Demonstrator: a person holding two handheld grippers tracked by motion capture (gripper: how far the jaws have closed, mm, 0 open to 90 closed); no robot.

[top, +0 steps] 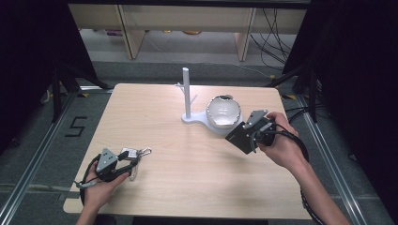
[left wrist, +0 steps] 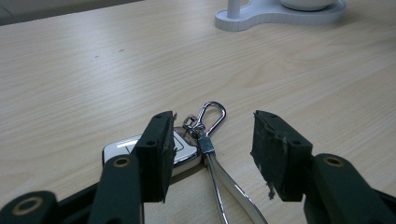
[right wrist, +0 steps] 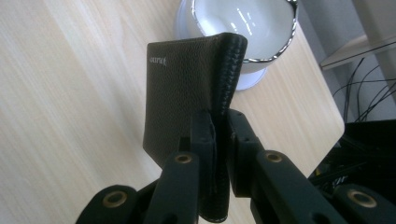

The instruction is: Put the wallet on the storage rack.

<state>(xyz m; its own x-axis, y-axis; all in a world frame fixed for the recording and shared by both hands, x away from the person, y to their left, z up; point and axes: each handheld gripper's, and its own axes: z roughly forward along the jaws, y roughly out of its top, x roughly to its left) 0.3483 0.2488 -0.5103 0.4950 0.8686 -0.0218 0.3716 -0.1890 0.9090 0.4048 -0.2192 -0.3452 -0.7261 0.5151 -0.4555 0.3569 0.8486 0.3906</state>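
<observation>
Wallet (right wrist: 187, 102) sits pinched in our right gripper (right wrist: 217, 126), jaws pressed tight on its lower edge near the fold, dark leather standing up with the spine toward the bowl. From the high view we carry the wallet (top: 241, 136) in the air right of centre, just near of the bowl (top: 224, 111), which rests on the white stand (top: 192, 118) with its upright post. In the right gripper view the bowl (right wrist: 243, 28) lies straight beyond the wallet's top edge, empty and white inside.

Left gripper (left wrist: 212, 154) rests at the near left of the table (top: 187, 168), jaws spread wide around the keys (left wrist: 182, 149): the fob lies against the left jaw, and the strap and clip run through the gap, free of the right jaw. No squeeze on them yet. In the high view the keys (top: 133, 153) lie flat at the left gripper (top: 123, 161).

We judge the step as carrying the wallet toward the bowl, with the key pick-up waiting. Next move: bring the wallet over the rim, tilt it to fit, lower, then let go. Bowl looks small for it, so it may lean on the rim. After that, left jaws close on the fob.
</observation>
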